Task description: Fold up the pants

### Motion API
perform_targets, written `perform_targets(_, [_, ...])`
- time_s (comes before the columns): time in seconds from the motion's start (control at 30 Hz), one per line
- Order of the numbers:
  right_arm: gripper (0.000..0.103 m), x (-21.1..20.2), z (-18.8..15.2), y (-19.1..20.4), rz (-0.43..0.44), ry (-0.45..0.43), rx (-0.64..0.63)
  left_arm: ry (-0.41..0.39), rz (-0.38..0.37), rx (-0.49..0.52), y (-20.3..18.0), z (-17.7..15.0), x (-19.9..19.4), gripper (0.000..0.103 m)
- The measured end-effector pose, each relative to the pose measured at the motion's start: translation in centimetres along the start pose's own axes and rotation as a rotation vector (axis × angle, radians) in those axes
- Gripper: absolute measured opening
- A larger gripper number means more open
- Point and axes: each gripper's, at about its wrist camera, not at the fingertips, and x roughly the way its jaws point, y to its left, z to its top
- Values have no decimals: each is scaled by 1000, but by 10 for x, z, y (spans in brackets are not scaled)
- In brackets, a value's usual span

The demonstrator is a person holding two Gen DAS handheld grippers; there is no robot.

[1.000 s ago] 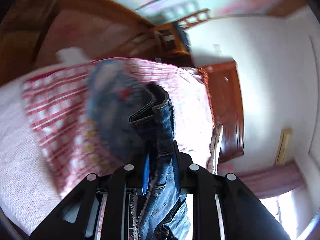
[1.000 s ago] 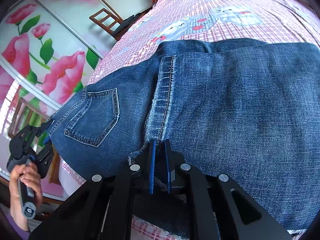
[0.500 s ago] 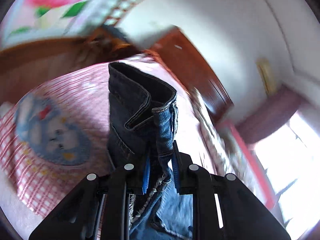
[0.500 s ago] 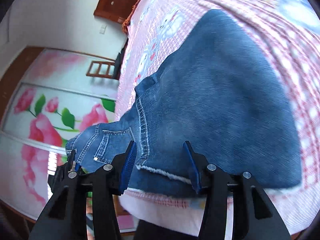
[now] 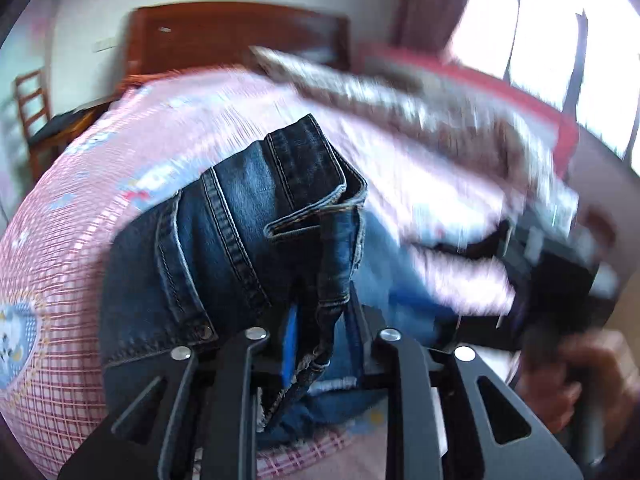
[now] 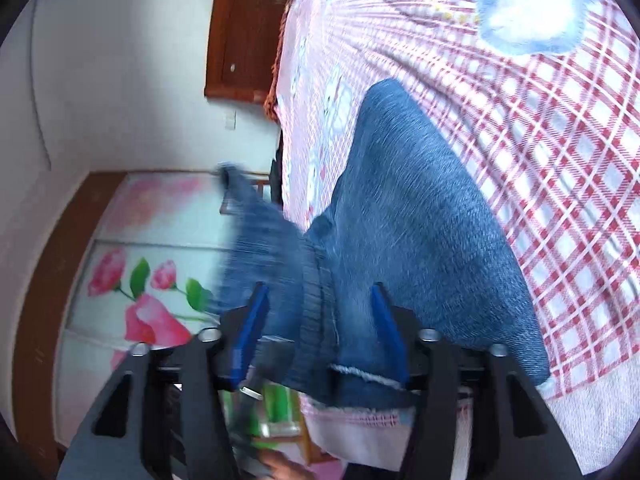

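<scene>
The left gripper point(image 5: 320, 328) was clamped on a bunched fold of the jeans point(image 5: 240, 240) at the waistband, its blue-padded fingers point(image 5: 289, 344) pressed in on the denim from both sides. From that grip the waistband stood up in front of the camera, dark stitching and a rivet showing, while the rest of the jeans trailed down onto the pink checked bedspread point(image 5: 52, 360). Off to the right, blurred, were a hand point(image 5: 560, 380) and dark gear.

The right gripper point(image 6: 318, 320) had its jaws wide apart, holding nothing, with the frayed hem of a jeans leg point(image 6: 400, 220) lying between and below them. That leg stretched away flat across the bedspread toward a wooden headboard point(image 6: 240, 40). A flowered panel point(image 6: 152, 280) stood on the left.
</scene>
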Motion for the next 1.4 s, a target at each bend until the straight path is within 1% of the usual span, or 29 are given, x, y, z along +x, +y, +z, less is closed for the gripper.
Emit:
perform_targets(0.03, [60,1,1,-4,9,-8,24,42,36,56,-12,-7,9,35])
perform_targets(0.07, [60,3,1,-6,4,-12,39,71,33,102,-21,-18,15,39])
perform_targets(0.13, [60,4,1,-6,-15,-4,31,68,16,122,-37,-27,6,56])
perform_targets(0.2, [60,8,1,-2,-39,1,22,41,-5,103,-34,-33,-12,64])
perform_targets(0.23, [60,9,2,-1,-46,3,16,17,-7,78,-29,-36,-25,72])
perform_targets(0.3, [60,13,0,1,-67,9,11,-41,15,11,-23,-46,-46,81])
perform_targets(0.33, [60,15,0,3,-79,13,7,-83,27,-42,-14,-55,-66,82])
perform_targets(0.37, [60,19,0,6,-97,17,3,-98,45,-81,-3,-52,-71,83])
perform_targets(0.43, [61,32,-1,15,-159,33,-15,-118,104,-220,35,-61,-85,86])
perform_targets(0.47, [62,38,-2,21,-201,47,-37,-116,120,-312,58,-70,-94,86])
perform_targets(0.53, [67,52,-7,35,-287,71,-106,-103,154,-438,82,-86,-105,87])
perform_targets(0.63, [67,71,-16,52,-368,105,-210,-81,215,-532,110,-106,-110,90])
perform_targets(0.7, [67,80,-20,54,-412,117,-264,-71,262,-558,119,-120,-117,94])
perform_targets(0.77, [61,87,-25,57,-443,127,-308,-42,299,-559,124,-127,-109,97])
perform_targets(0.83, [34,89,-29,60,-519,134,-360,4,331,-575,129,-132,-96,97])
perform_targets(0.87, [26,89,-27,61,-536,134,-367,25,334,-597,134,-136,-91,97])
perform_targets(0.9, [19,89,-25,60,-519,141,-353,39,327,-618,137,-134,-81,97])
perform_targets(0.93, [16,88,-21,59,-509,139,-340,21,329,-604,136,-135,-82,100])
perform_targets(0.97, [16,88,-21,61,-516,138,-347,17,340,-576,132,-134,-80,101])
perform_targets(1.03, [16,91,-21,64,-550,145,-397,57,379,-517,126,-134,-70,101])
perform_targets(1.07, [18,95,-22,67,-569,150,-414,49,390,-505,124,-135,-70,101])
perform_targets(1.1, [25,98,-21,66,-589,148,-398,36,386,-513,123,-136,-72,101])
perform_targets(1.13, [35,102,-19,63,-572,155,-364,30,381,-518,123,-138,-75,101])
perform_targets(1.17, [37,103,-18,61,-546,158,-350,28,379,-516,122,-138,-76,101])
perform_targets(1.23, [37,108,-21,65,-572,157,-383,27,376,-513,122,-138,-77,101])
perform_targets(1.27, [36,111,-23,69,-582,163,-405,23,369,-521,124,-138,-78,101])
perform_targets(1.3, [24,112,-24,74,-581,167,-405,18,361,-531,128,-137,-78,101])
perform_targets(1.33, [16,112,-24,79,-560,164,-387,14,354,-541,130,-136,-78,101])
perform_targets(1.4, [14,109,-21,91,-482,153,-347,11,347,-549,131,-136,-78,101])
